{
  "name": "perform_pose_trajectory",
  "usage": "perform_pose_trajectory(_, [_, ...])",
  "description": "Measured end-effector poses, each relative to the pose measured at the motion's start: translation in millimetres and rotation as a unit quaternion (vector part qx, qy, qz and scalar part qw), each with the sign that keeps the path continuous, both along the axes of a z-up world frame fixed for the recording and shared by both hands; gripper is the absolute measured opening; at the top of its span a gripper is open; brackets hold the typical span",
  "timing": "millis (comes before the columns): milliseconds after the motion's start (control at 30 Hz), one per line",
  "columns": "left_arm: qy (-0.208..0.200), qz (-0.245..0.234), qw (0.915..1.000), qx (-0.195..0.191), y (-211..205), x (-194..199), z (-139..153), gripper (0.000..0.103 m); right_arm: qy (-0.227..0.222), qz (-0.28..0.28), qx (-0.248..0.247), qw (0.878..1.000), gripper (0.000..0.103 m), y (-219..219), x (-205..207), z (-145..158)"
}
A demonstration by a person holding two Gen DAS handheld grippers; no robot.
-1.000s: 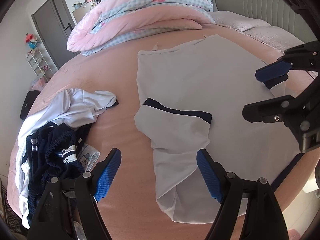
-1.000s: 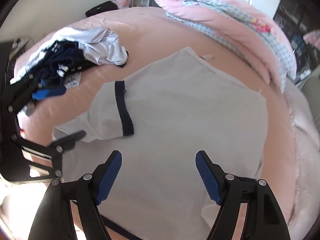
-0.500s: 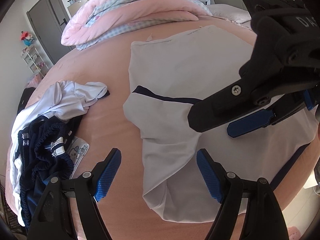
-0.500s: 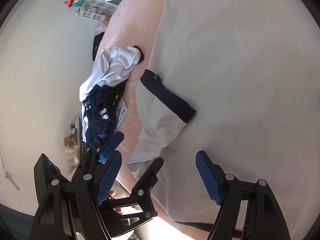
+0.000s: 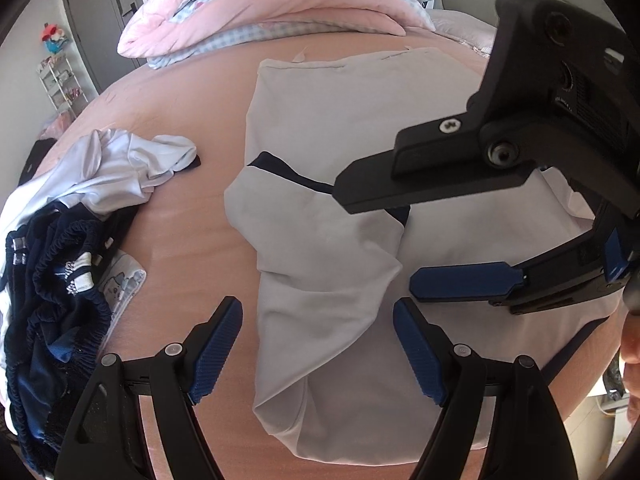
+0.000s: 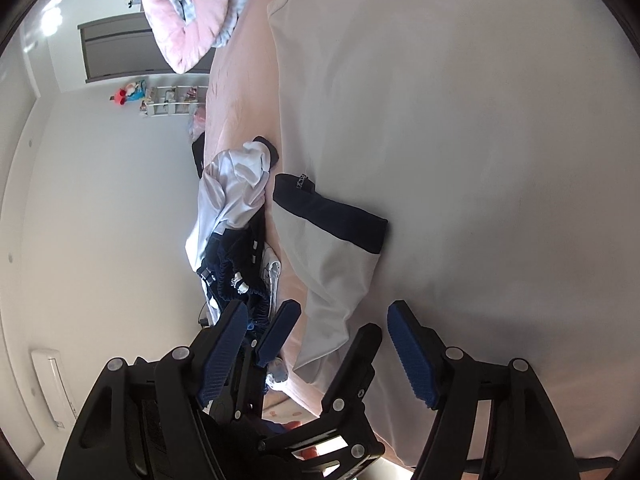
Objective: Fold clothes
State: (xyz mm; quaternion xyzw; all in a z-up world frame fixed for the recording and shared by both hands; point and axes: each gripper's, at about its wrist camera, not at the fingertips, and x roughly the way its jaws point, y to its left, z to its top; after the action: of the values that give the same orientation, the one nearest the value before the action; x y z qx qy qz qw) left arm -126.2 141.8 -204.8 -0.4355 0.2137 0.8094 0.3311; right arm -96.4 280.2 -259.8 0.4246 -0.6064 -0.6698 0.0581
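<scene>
A white T-shirt [image 5: 344,120] with navy trim lies flat on the pink bed [image 5: 192,220]. Its left sleeve [image 5: 320,248], with a navy cuff [image 6: 332,216], is folded in over the body. My left gripper [image 5: 316,312] hangs open just above the lower part of that sleeve, its blue pads on either side of it. My right gripper [image 5: 376,236] is rolled on its side at the sleeve's right edge, one finger above the other. Its jaws are closing, and no cloth is pinched between them. In the right wrist view the right gripper [image 6: 318,312] frames the left gripper [image 6: 334,318].
A heap of navy and white clothes [image 5: 60,260] lies at the bed's left edge, a crumpled white garment [image 5: 120,168] on top. A pink quilt [image 5: 280,12] is piled at the far end. A grey door [image 5: 92,20] and a small shelf [image 5: 60,80] stand beyond.
The right gripper rolled onto its side and came down from the right over the shirt, ending beside the folded sleeve. The left gripper tilted slightly and otherwise stayed put.
</scene>
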Motion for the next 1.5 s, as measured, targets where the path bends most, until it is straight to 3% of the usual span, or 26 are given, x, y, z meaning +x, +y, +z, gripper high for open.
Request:
perform_pose_trajectory(300, [-0.013,0.034,0.9993,0.006,3.1,-22.1,-5.4,0.076,-0.001,-0.021,-0.003,1.000,0.070,5.6,-11.9,-9.7])
perform_pose_trajectory(467, [0.011,0.016,0.9997,0.012,7.6,-18.6,6.0,0.067,0.005,-0.039,-0.016,0.999,0.066,9.0,-12.8,-12.2])
perform_pose_trajectory(667, [0.023,-0.004,0.9997,-0.001,16.6,-14.0,4.5,0.045,0.000,-0.053,-0.027,0.998,0.056,10.4,-15.2,-17.7])
perform_pose_trajectory(767, [0.028,-0.008,0.9996,-0.005,17.6,-11.8,2.6,0.037,-0.004,-0.054,-0.024,0.998,0.048,10.1,-16.9,-19.2])
perform_pose_trajectory(1000, [-0.013,0.004,0.9995,0.027,6.7,-21.9,4.1,0.031,-0.031,-0.070,-0.031,0.997,0.012,11.7,-14.4,-29.8])
perform_pose_trajectory(1133, [-0.029,0.018,0.9984,0.045,-0.9,-27.6,4.4,0.019,-0.014,-0.073,-0.040,0.996,0.009,11.1,-14.6,-29.3])
perform_pose_trajectory(1400, [-0.064,0.046,0.9927,0.092,-12.9,-31.5,4.9,0.014,0.023,-0.020,0.077,0.997,0.009,8.2,-25.7,11.4])
perform_pose_trajectory(1500, [-0.066,0.042,0.9922,0.096,-11.8,-28.3,7.5,0.014,0.037,-0.019,0.069,0.997,0.009,9.2,-25.3,14.9])
